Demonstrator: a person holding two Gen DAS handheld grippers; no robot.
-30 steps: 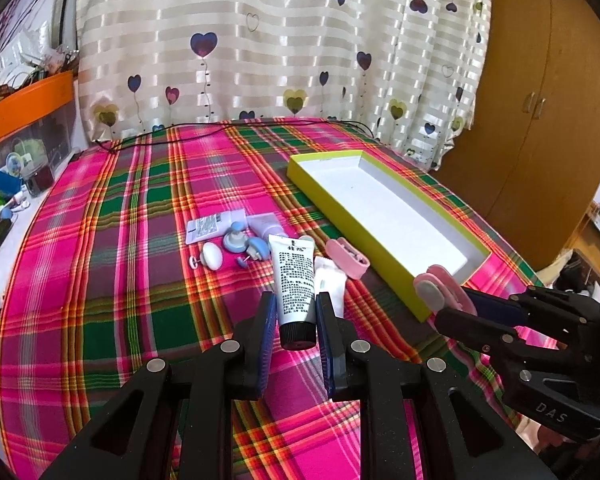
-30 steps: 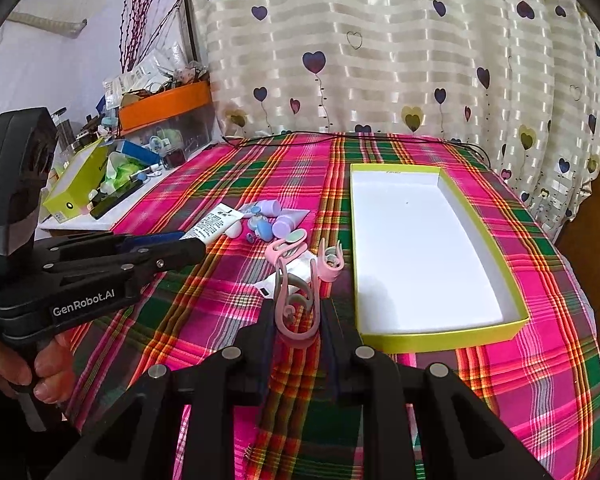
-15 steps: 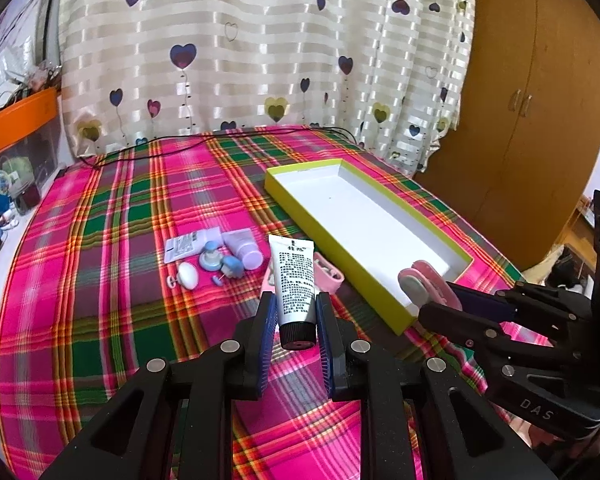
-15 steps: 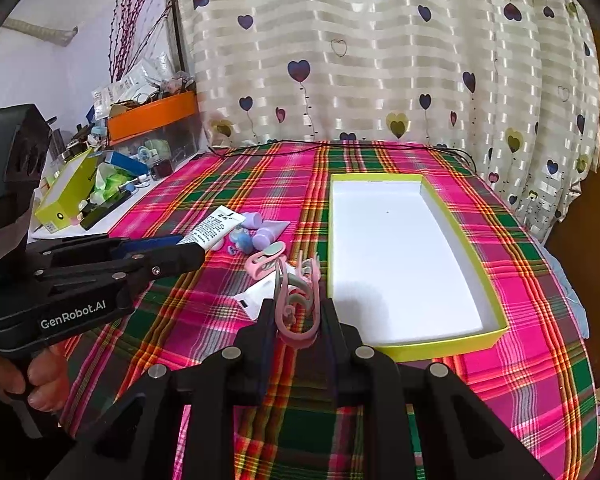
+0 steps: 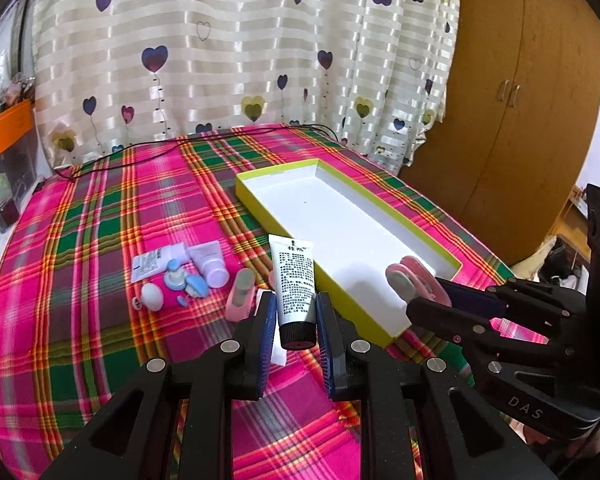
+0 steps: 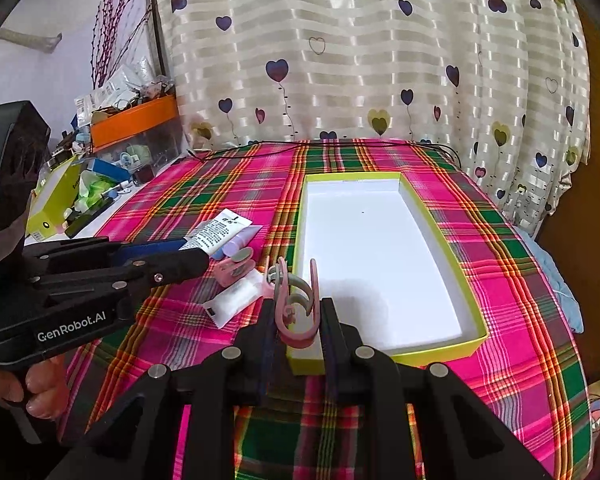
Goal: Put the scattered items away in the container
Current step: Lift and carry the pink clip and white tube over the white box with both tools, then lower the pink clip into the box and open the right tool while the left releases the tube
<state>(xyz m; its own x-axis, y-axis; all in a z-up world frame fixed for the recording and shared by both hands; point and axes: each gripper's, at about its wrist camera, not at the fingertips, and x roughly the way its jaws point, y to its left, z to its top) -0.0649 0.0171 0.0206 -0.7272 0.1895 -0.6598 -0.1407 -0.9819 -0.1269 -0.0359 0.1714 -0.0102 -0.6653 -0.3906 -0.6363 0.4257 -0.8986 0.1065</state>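
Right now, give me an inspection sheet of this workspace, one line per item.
Surface: table under a plaid cloth.
Job's things: box holds nothing; white tube in the left gripper; pink clip in the right gripper, over the box's near rim.
Clutter: small tubes and caps, another pink clip and a white tube loose on the cloth.
Grippers: both shut on their loads.
Cables: black cable along the far edge.
Surroundings: heart curtain, wooden wardrobe, cluttered side shelf.
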